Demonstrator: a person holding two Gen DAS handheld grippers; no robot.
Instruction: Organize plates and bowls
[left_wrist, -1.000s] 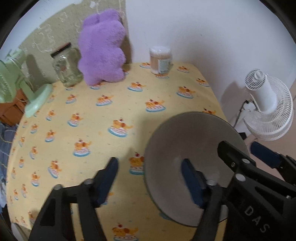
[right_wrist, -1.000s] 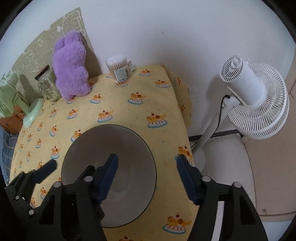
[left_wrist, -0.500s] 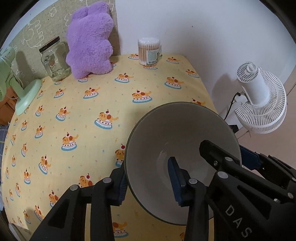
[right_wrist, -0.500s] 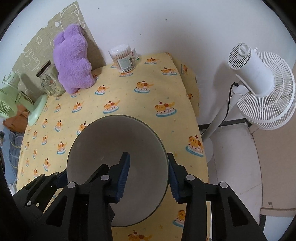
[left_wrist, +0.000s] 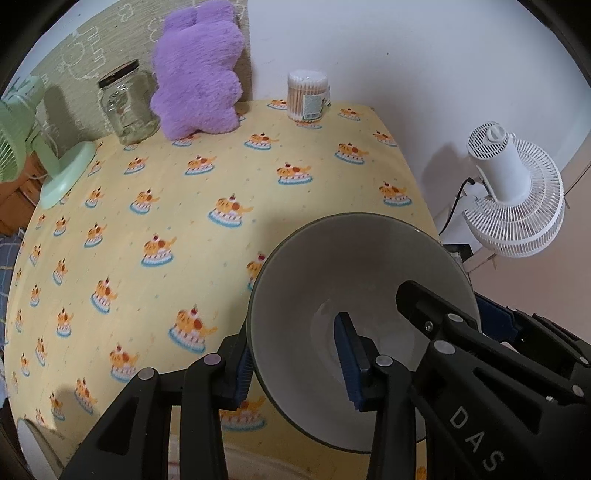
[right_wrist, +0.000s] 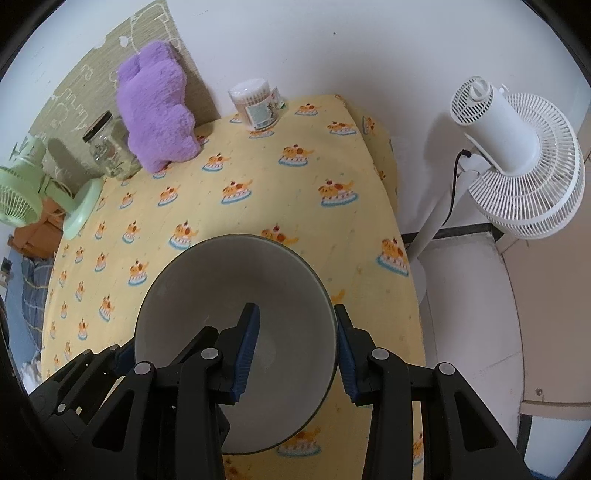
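A large grey bowl (left_wrist: 354, 280) is held over the yellow tablecloth near the table's right front. My left gripper (left_wrist: 295, 362) is shut on the bowl's left rim, one blue pad inside and one outside. My right gripper (right_wrist: 295, 347) is shut on the bowl's right rim (right_wrist: 236, 288) the same way. Each gripper shows at the edge of the other's view, on the opposite side of the bowl. The bowl looks lifted a little off the cloth.
At the back of the table (left_wrist: 184, 206) stand a glass jar (left_wrist: 127, 105), a purple plush cushion (left_wrist: 199, 74) and a cotton swab tub (left_wrist: 308, 96). A green fan (left_wrist: 22, 125) sits at the back left. A white floor fan (right_wrist: 517, 162) stands right of the table.
Both grippers closed from open onto opposite rims of the bowl. The bowl then rose slightly and the views pulled back a little.
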